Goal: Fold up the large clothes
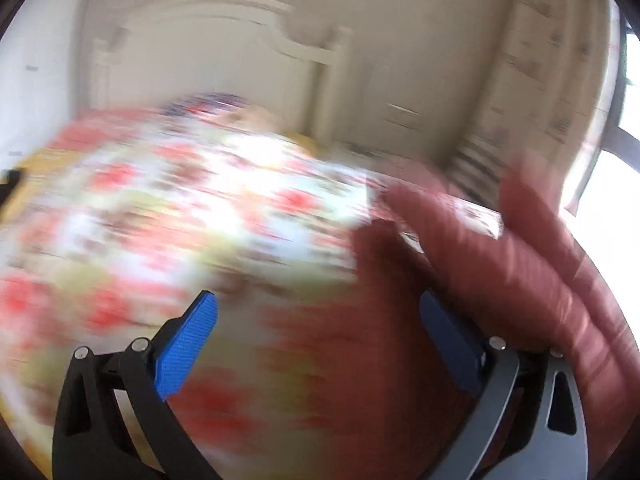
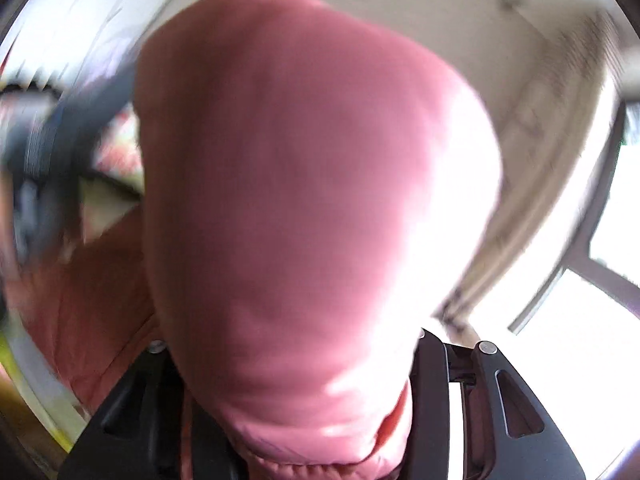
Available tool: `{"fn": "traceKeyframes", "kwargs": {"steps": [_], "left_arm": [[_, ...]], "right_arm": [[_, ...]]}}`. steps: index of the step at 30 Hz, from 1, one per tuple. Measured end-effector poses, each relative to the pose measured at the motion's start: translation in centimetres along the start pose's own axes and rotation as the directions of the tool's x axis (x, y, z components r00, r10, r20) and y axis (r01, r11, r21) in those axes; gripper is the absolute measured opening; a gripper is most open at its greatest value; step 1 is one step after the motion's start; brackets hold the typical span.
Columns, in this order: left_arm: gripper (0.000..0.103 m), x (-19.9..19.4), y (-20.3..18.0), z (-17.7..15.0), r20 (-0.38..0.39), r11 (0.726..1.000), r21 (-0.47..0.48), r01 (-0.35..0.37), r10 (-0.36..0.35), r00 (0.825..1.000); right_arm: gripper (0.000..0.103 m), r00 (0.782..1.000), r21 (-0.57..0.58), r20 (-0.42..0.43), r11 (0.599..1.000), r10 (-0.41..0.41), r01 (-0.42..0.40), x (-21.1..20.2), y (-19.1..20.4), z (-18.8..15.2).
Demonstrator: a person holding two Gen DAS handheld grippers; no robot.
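Daylight floods in from a window point(image 2: 592, 280) at the right, blown out to white in both views. Heavy motion blur smears the floral bedspread point(image 1: 180, 208) and pink garment point(image 2: 312, 200). Fisheye edges curve and darken into black corners.

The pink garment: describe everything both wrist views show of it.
The pink garment is a soft, thick-looking fabric, salmon pink with a gathered hem at the bottom of the right wrist view. There it bulges up between the right gripper's fingers, hiding their pads and filling most of the frame. In the blurred left wrist view it lies in long folds on the right, over the floral bedcover and against the open left gripper's right finger.
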State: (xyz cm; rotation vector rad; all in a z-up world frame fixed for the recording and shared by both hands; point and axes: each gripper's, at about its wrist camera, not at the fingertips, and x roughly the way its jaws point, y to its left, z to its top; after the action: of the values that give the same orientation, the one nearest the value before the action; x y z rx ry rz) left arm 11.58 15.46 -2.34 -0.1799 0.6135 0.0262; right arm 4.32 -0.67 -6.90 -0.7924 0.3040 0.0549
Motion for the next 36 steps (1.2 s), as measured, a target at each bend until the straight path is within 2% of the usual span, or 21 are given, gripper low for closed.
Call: {"fn": "traceKeyframes", "kwargs": {"steps": [1,3,4,6,8,9,11,14,16,18,20,22,27,31,34,36], "left_arm": [[0.101,-0.6,1.6,0.6,0.011,0.999,-0.037,-0.031,0.032,0.999],[0.101,-2.0,3.6,1.5,0.027,0.994,-0.112,-0.016,0.019,0.999],[0.101,-2.8,3.8,1.7,0.038,0.992,-0.122,0.018,-0.014,0.999],[0.101,-4.1,2.6,2.1,0.045,0.990,-0.090,0.109,-0.105,0.993],[0.101,-4.4,0.3,2.6,0.017,0.974,-0.031,0.224,-0.224,0.975],[0.101,-4.3,-1.8,3.0,-0.027,0.953,0.015,0.302,-0.301,0.953],[0.101,-3.3,-5.9,3.4,-0.116,0.923,0.111,0.369,-0.357,0.927],[0.101,-1.6,-11.7,3.6,-0.183,0.898,0.267,0.350,-0.310,0.933],[0.101,0.2,-14.1,3.4,-0.230,0.884,0.331,0.332,-0.266,0.936],[0.101,2.8,-16.0,2.8,-0.290,0.874,0.367,0.319,-0.218,0.932],[0.101,5.4,-17.2,1.8,-0.308,0.874,0.421,0.243,-0.114,0.944],[0.101,7.7,-16.7,0.7,-0.301,0.876,0.455,0.158,-0.016,0.954],[0.101,10.3,-13.5,-1.4,-0.292,0.906,0.382,0.180,-0.067,0.954],[0.101,9.8,-12.2,-1.8,-0.262,0.914,0.359,0.190,-0.097,0.960],[0.101,9.8,-11.7,-2.0,-0.239,0.921,0.340,0.190,-0.110,0.965],[0.101,9.6,-11.5,-2.1,-0.223,0.925,0.333,0.185,-0.114,0.968]], "right_arm": [[0.057,1.000,-0.079,-0.022,0.997,0.005,-0.006,0.7,1.7,-0.4],[0.066,0.999,-0.236,-0.025,0.971,-0.034,0.028,2.0,5.2,-2.1],[0.070,0.998,-0.267,-0.013,0.962,-0.055,0.049,2.2,5.8,-2.5],[0.069,0.998,-0.288,-0.019,0.956,-0.059,0.051,2.4,5.9,-2.8],[0.069,0.998,-0.303,-0.020,0.951,-0.067,0.058,2.6,5.8,-3.1],[0.069,0.997,-0.311,-0.014,0.948,-0.078,0.070,2.6,5.7,-3.5],[0.069,0.996,-0.326,-0.005,0.941,-0.094,0.087,1.8,6.3,-3.7],[0.069,0.995,-0.333,0.011,0.938,-0.102,0.100,2.2,5.9,-4.4],[0.069,0.995,-0.330,0.016,0.939,-0.101,0.101,2.8,5.5,-4.8],[0.069,0.995,-0.327,0.022,0.940,-0.097,0.099,3.0,5.0,-5.4],[0.069,0.995,-0.323,0.030,0.941,-0.092,0.097,-1.3,6.7,-4.5],[0.069,0.996,-0.314,0.033,0.945,-0.081,0.088,-1.4,6.2,-5.0],[0.069,0.999,-0.312,0.039,0.949,-0.029,0.040,-2.0,5.0,-6.2],[0.071,0.996,-0.343,0.035,0.937,0.079,-0.062,-3.9,3.4,-7.6],[0.080,0.969,-0.301,0.069,0.931,0.237,-0.206,-7.1,1.2,-8.7],[0.080,0.935,-0.227,0.075,0.919,0.347,-0.323,-8.7,-1.4,-9.1]]}}
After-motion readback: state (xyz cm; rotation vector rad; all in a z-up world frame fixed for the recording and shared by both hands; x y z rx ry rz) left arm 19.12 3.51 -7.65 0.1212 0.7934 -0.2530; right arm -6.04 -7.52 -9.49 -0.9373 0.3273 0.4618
